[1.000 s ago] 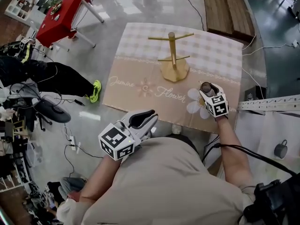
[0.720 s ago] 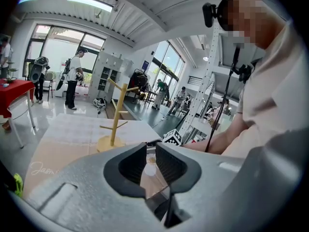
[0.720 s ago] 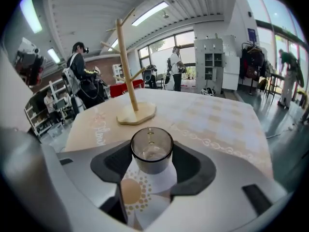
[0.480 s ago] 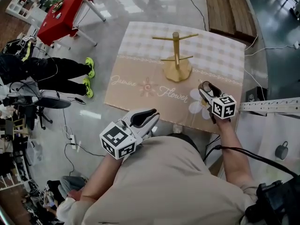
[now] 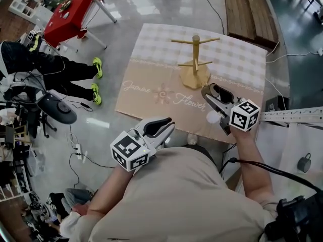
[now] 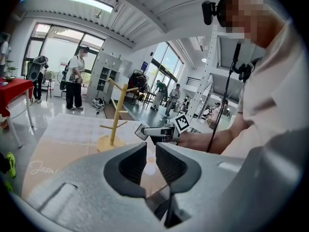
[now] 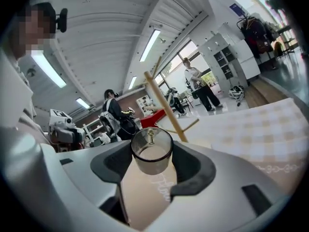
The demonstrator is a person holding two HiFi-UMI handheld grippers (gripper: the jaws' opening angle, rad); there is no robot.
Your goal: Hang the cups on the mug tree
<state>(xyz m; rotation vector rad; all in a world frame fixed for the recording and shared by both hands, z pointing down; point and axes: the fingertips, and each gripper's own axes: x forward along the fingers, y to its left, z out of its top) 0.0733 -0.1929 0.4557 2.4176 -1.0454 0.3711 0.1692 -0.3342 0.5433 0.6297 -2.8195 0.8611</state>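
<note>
From where I stand, the whole move turns on how the wooden mug tree lies from the right tool. The tree stands upright on the far half of the counter, at about eleven o'clock from the tool's tips and near them, with bare cloth between. The right tool is clamped on a clear glass cup, one jaw pressing each side of its wall, and it holds the cup up off the cloth on the person's right, pointing roughly at ten o'clock. The tree's pegs run crosswise, from nine o'clock to three o'clock, in an upper pair and a lower, shorter pair, and every one is bare. The lower peg on the three o'clock side is the closest to the cup, almost straight ahead at twelve o'clock of the tool's tips. I judge the cup has to travel forward and slightly left, then slide along that peg's axis from its free end. I cannot make out the cup's handle well enough to say which way it faces. The left tool hangs back by the person's body, at about seven o'clock from the tree and well apart from it. Its jaws are only a narrow slit apart with nothing between them, so the right hand is plainly the nearer one.
</note>
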